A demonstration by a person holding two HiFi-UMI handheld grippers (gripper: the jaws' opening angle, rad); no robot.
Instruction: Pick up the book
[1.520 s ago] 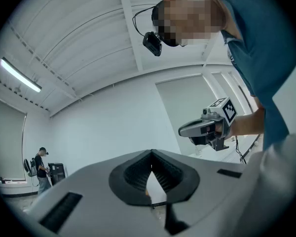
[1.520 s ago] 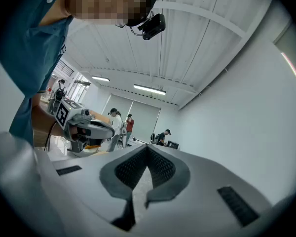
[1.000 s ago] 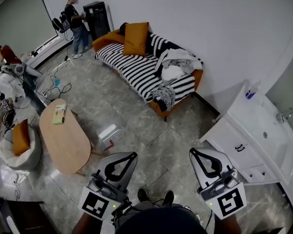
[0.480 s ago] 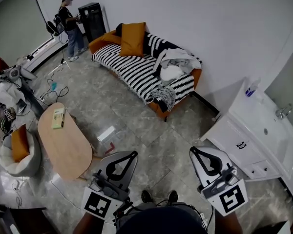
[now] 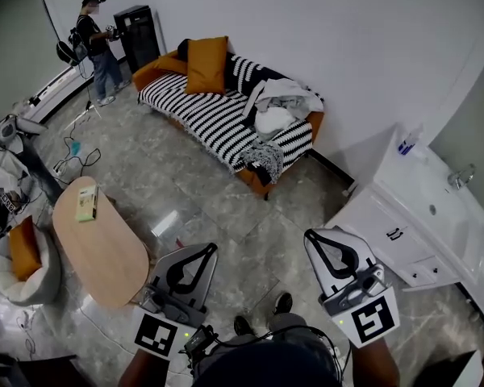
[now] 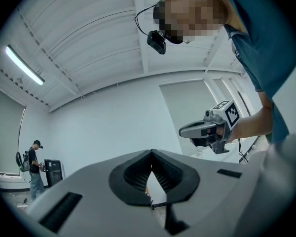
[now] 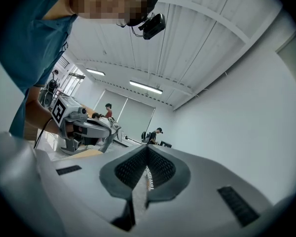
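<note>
Head view: the book lies flat on the oval bench at the left, well apart from the 2 tongs, with the left tongs and right tongs low in the frame over the floor.

Left gripper view: the tips of the left tongs meet, with nothing between them.

Right gripper view: the right tongs are closed too, and empty.

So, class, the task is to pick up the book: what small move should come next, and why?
Probably walk toward the oval table at the left: the book lies on its far end, apparently well out of reach of the left tongs and right tongs, both shut and empty.
</note>
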